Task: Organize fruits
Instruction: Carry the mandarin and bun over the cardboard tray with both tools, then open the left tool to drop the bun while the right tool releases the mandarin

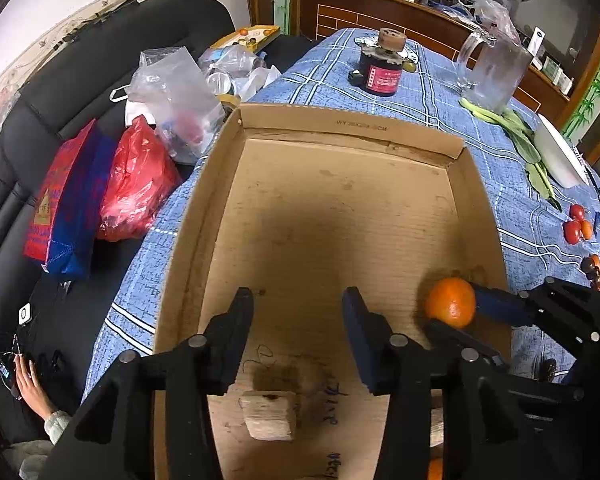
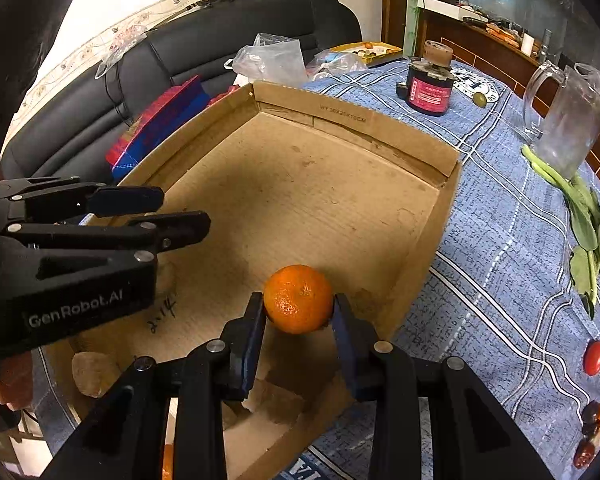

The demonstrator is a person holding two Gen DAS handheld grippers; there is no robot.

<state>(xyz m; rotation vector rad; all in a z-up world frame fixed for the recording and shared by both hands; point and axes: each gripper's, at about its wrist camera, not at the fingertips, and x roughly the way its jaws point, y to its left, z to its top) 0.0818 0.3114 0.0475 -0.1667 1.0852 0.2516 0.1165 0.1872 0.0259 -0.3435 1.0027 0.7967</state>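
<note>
An open cardboard box lies on the blue checked tablecloth, its floor mostly bare. My left gripper hangs over the near part of the box, open, with nothing between its fingers; in the right wrist view this left gripper reaches in from the left. My right gripper is shut on an orange mandarin just above the box floor near the right wall. The same mandarin shows at the right of the left wrist view. A sliver of something orange peeks out below, mostly hidden.
Cardboard scraps lie in the near end of the box. Small red tomatoes, brown fruits, green leaves, a white dish, a glass jug and a red-labelled jar stand on the table. Bags sit on the black sofa; a person's hand rests lower left.
</note>
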